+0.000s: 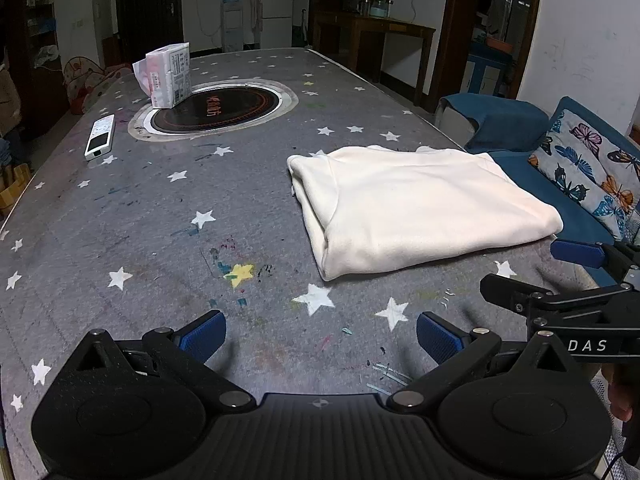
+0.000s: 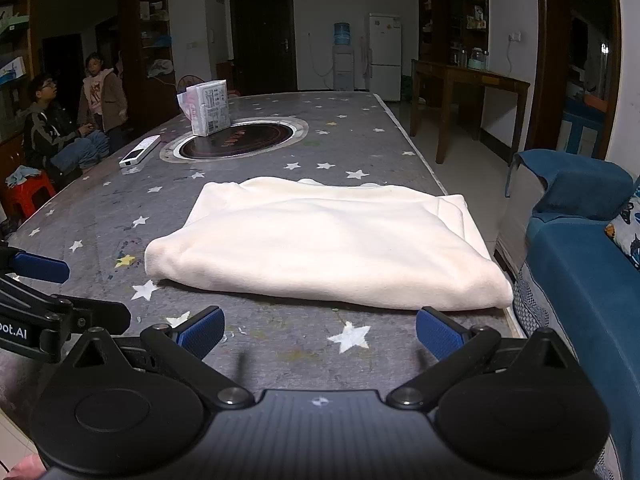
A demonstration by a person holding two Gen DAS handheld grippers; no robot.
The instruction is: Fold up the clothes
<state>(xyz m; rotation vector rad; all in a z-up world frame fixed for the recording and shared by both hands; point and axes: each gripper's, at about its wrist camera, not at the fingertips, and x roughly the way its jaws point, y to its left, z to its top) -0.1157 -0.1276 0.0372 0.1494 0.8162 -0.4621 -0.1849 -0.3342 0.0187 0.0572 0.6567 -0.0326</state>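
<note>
A cream garment [image 1: 420, 208] lies folded in a thick rectangle on the grey star-print table [image 1: 160, 248], near its right edge. It also shows in the right wrist view [image 2: 320, 240]. My left gripper [image 1: 320, 336] is open and empty, above the table in front of and left of the garment. My right gripper [image 2: 320, 332] is open and empty, just in front of the garment's near edge. The right gripper's blue pad shows at the right of the left wrist view [image 1: 576, 252]; the left gripper's pad shows at the left of the right wrist view [image 2: 40, 266].
A tissue pack [image 1: 168, 76] stands on a round inset hob [image 1: 216, 110] at the far end, with a white remote [image 1: 100, 136] to its left. A blue sofa [image 2: 580, 280] with a butterfly cushion [image 1: 588, 172] lies right of the table. Two people [image 2: 60, 128] sit at the far left.
</note>
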